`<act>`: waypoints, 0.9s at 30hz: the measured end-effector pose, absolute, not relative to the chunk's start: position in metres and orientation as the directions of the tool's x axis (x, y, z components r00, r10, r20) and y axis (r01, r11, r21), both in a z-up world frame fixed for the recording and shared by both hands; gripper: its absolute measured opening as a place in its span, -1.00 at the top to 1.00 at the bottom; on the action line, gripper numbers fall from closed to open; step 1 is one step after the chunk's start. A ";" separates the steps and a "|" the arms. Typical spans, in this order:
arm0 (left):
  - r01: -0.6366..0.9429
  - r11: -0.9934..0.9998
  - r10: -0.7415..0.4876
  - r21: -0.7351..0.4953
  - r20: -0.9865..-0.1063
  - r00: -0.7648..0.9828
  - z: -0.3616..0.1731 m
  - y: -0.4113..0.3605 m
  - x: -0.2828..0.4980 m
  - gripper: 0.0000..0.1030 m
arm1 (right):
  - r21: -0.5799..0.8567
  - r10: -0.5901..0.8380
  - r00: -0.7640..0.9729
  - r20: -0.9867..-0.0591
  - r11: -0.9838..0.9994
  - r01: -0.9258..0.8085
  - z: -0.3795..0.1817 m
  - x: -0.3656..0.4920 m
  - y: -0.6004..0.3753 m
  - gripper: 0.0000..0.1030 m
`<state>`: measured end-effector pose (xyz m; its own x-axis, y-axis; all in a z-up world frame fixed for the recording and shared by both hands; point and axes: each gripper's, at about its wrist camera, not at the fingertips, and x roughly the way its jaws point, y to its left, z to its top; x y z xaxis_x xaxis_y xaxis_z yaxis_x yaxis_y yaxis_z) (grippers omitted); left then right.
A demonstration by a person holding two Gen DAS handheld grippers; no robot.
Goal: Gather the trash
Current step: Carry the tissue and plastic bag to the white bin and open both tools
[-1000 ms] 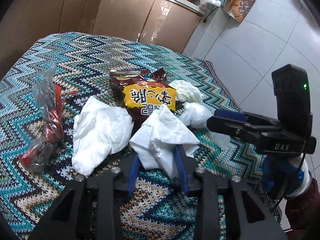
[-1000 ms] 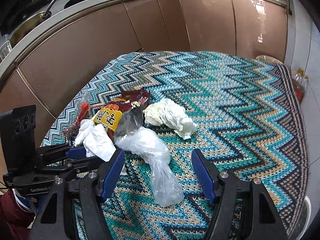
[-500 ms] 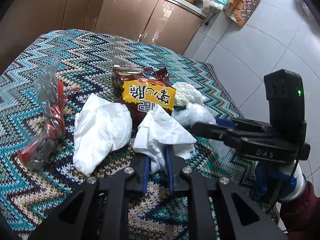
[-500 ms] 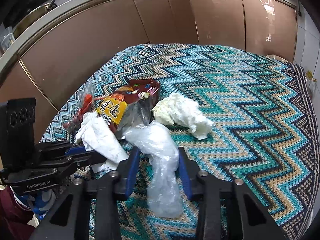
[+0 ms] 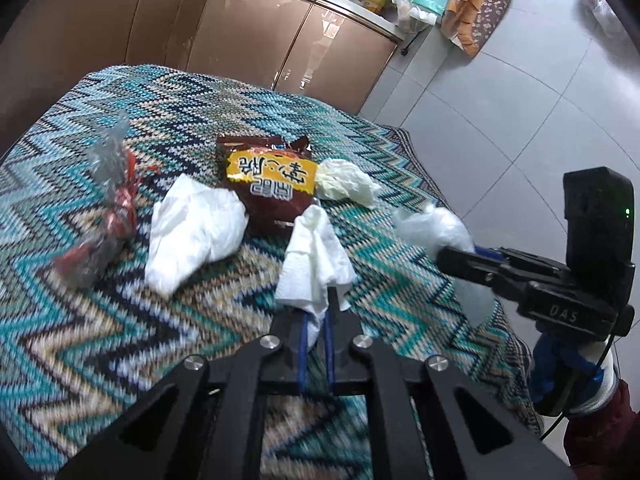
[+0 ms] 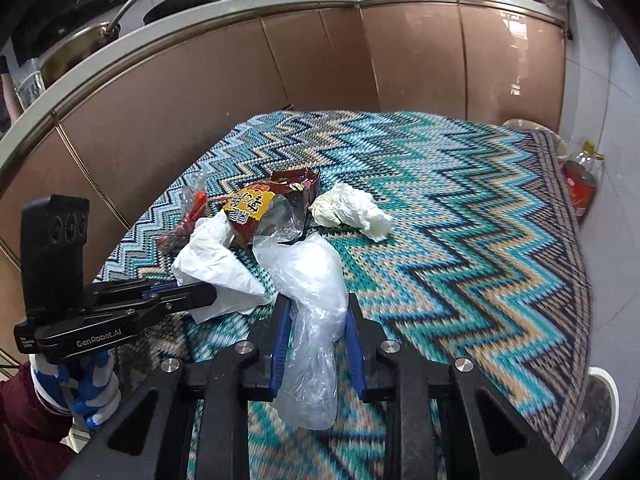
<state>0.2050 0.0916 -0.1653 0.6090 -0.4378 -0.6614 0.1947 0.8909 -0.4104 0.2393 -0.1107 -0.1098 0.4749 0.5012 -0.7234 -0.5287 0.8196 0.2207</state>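
My left gripper (image 5: pixel 316 316) is shut on a white paper tissue (image 5: pixel 314 256), held just above the zigzag cloth (image 5: pixel 120 340). My right gripper (image 6: pixel 316 308) has a clear plastic bag (image 6: pixel 308 280) pinched between its blue pads, and its jaws are still closing; the bag's tail hangs below them. In the left wrist view the right gripper (image 5: pixel 456 258) carries that bag (image 5: pixel 432 226) off the cloth at the right. On the cloth lie a second white tissue (image 5: pixel 196 232), a brown and yellow snack bag (image 5: pixel 268 184), a crumpled cream tissue (image 5: pixel 346 186) and a red and clear wrapper (image 5: pixel 108 216).
Brown kitchen cabinets (image 6: pixel 200 112) curve around the far side of the table. A bottle with a red label (image 6: pixel 578 188) stands on the tiled floor at the right edge. Bags and clutter sit on the counter and floor (image 5: pixel 476 4) beyond.
Both grippers closed, the left on the tissue and the right on the plastic bag. Both then drew back and up a little, lifting their pieces away from the pile.
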 end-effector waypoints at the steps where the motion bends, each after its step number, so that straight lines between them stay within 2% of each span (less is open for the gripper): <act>1: 0.196 0.890 -0.439 -0.412 -0.658 0.612 -0.162 0.092 0.199 0.89 | 0.221 0.500 0.481 -0.720 0.822 -0.525 -0.107 0.234 -0.113 0.53; 18: 0.214 0.902 -0.407 -0.376 -0.571 0.713 -0.099 0.103 0.121 0.91 | 0.218 0.518 0.570 -0.638 0.831 -0.512 -0.062 0.147 -0.139 0.53; 27: 0.280 0.908 -0.411 -0.310 -0.538 0.736 -0.060 0.071 0.106 0.91 | 0.239 0.527 0.637 -0.563 0.842 -0.484 -0.045 0.123 -0.179 0.53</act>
<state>0.1061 0.0709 -0.0600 0.7358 -0.4109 -0.5383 0.2803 0.9084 -0.3102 0.1234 -0.1790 -0.0451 0.6372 0.5265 -0.5628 -0.4843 0.8416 0.2391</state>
